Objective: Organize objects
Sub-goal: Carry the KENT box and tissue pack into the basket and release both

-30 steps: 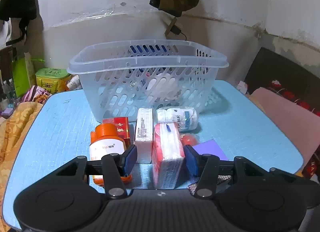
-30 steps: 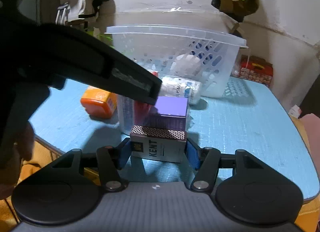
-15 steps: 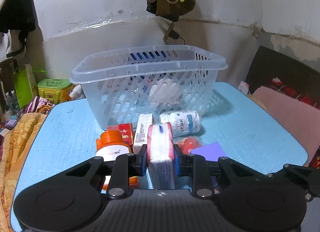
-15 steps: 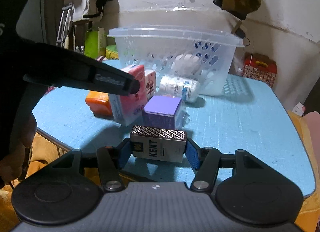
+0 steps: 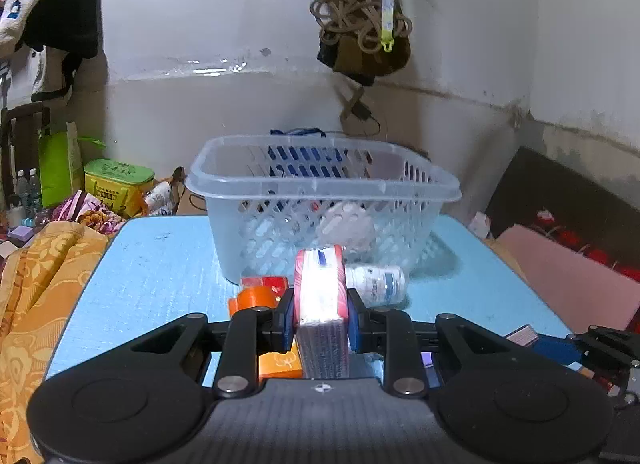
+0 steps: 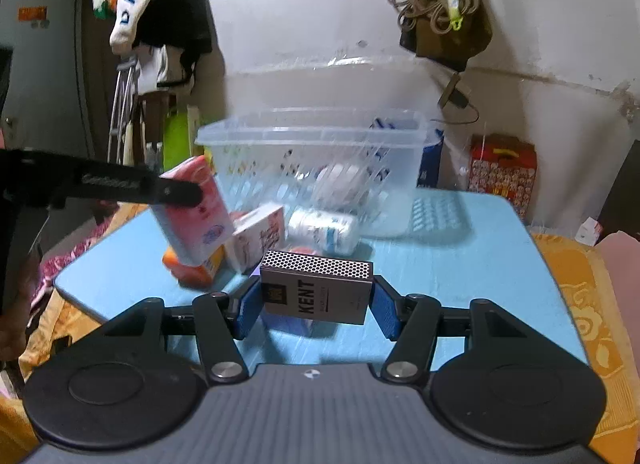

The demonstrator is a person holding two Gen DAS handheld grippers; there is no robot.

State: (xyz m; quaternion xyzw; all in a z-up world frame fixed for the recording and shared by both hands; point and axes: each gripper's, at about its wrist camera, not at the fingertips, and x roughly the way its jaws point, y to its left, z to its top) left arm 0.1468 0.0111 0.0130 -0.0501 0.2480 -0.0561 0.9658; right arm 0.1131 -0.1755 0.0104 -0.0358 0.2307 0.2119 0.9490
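My left gripper (image 5: 320,320) is shut on a pink and white tissue pack (image 5: 320,288) and holds it above the blue table (image 5: 160,264); the pack also shows in the right wrist view (image 6: 196,216). My right gripper (image 6: 316,304) is shut on a grey KENT cigarette box (image 6: 316,288), lifted off the table. A clear plastic basket (image 5: 320,188) stands at the back of the table, with a white item inside; it also shows in the right wrist view (image 6: 312,136).
On the table before the basket lie a white pill bottle (image 5: 376,284), an orange-capped bottle (image 5: 256,298), a red box (image 5: 266,282) and a white box (image 6: 260,240). An orange blanket (image 5: 40,284) lies left. A pink cushion (image 5: 568,280) lies right.
My left gripper closed on the tissue pack and lifted it off the table. My right gripper rose with the KENT box, away from the purple box.
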